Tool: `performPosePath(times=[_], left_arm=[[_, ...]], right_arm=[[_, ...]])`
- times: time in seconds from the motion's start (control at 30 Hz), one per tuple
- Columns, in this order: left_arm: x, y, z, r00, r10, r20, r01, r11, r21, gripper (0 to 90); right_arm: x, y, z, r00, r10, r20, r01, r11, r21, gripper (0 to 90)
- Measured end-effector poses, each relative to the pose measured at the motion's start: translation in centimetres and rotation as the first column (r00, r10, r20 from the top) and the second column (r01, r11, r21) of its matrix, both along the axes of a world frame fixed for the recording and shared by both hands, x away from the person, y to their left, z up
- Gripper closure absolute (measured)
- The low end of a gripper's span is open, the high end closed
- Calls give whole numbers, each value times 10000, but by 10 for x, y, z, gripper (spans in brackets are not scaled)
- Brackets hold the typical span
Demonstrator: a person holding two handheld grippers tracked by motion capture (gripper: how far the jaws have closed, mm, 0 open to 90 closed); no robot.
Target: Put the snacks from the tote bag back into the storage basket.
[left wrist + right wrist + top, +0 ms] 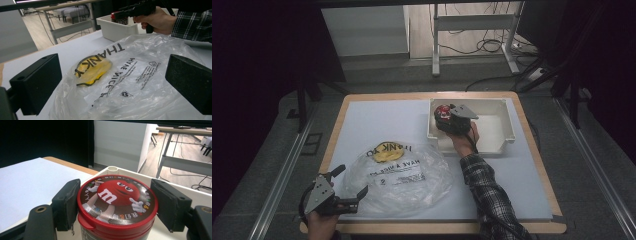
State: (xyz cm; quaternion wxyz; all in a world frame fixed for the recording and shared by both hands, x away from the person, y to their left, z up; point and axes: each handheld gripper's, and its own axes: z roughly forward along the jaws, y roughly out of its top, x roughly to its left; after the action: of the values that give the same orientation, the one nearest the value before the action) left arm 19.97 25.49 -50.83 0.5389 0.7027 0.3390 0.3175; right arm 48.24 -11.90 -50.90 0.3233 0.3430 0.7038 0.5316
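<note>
Jaws of the right gripper (117, 202) flank the candy jar (117, 205)
Stiff, smooth plastic; grip below the lid. Left gripper (112, 82) gapes wide

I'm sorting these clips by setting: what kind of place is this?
Probably an office or lab room set up for recording. A white-topped table holds a white bin and a plastic bag, and behind it a desk frame stands over loose cables on the floor.

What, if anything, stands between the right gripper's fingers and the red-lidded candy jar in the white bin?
Nothing visible does. The right gripper has its fingers on either side of the candy jar in the white bin; the left one looks to touch the lid rim, the right one shows a small gap.
</note>
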Motion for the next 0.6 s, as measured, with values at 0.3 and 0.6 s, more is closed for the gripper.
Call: performPosePath(times=[0.3,0.6], left_arm=[[0,0,0,10000,-1,-4,1,10000,0,6],[0,0,0,10000,-3,-2,3,10000,-3,5]], right_arm=[[10,3,-3,9999,166,22,-166,9997,-202,268],[21,5,-7,9996,267,-136,-271,9991,-338,268]])
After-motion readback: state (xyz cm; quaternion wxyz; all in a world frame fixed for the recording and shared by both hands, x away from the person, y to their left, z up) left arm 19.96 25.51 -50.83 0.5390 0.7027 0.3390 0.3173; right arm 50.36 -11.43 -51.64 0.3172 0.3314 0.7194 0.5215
